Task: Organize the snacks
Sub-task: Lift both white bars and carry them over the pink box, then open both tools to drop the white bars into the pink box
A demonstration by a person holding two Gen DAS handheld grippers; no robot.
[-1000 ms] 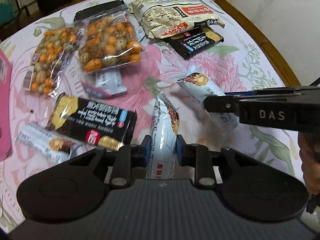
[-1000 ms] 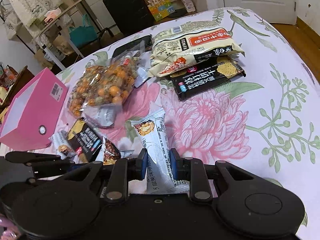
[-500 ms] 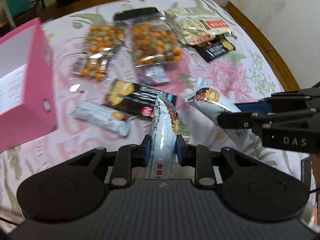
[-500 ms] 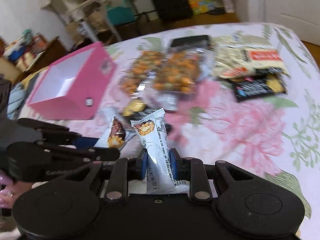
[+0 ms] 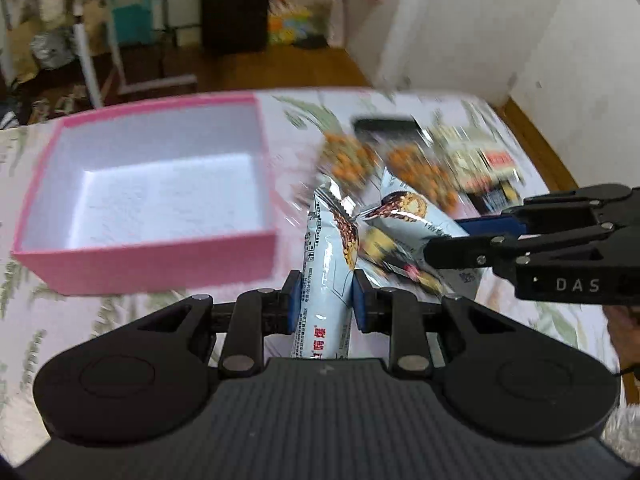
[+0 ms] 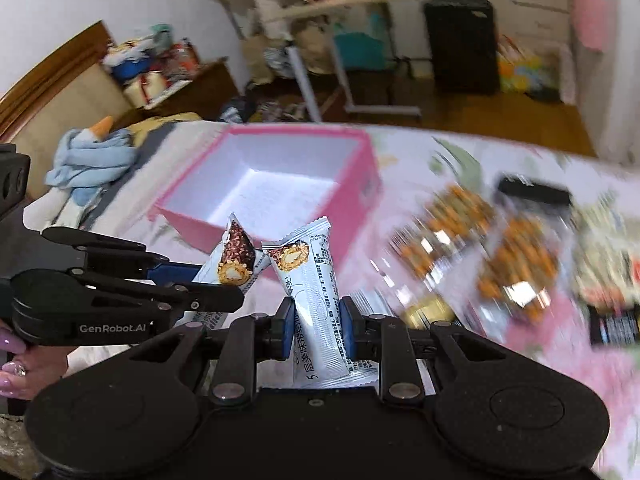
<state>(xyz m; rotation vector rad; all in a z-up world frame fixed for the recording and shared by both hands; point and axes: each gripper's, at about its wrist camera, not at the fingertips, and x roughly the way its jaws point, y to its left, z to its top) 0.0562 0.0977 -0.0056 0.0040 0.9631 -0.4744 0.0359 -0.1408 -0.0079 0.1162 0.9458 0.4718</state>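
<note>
The left gripper (image 5: 323, 306) pinched one pale-blue wafer-bar wrapper (image 5: 326, 264) between its blue pads, the bar standing nearly upright and held aloft just beside the near right corner of the pink box (image 5: 152, 256). The right gripper (image 6: 316, 328) likewise clamped a second wafer-bar wrapper (image 6: 310, 276), held in the air on the near side of that box, its top end leaning close to the first bar; whether the two wrappers touched could not be told.

The step in hand looked to be carrying both bars to the box, whose white interior showed nothing inside. To do it well, each bar would best be brought over the rim and well past the wall before the pads parted, one gripper at a time so the two tools did not collide, and lowered close to the floor so the slick wrappers did not bounce or land across the rim.

On the right-hand bar a "5" and Chinese characters showed, too bent to read surely; the left bar carried small print and red characters, illegible. The right tool's side read "DAS", the left tool's "GenRobot.AI".

Further out, bags of orange coated nuts (image 6: 516, 264) and other packets lay blurred on the floral tablecloth (image 6: 460, 360).
</note>
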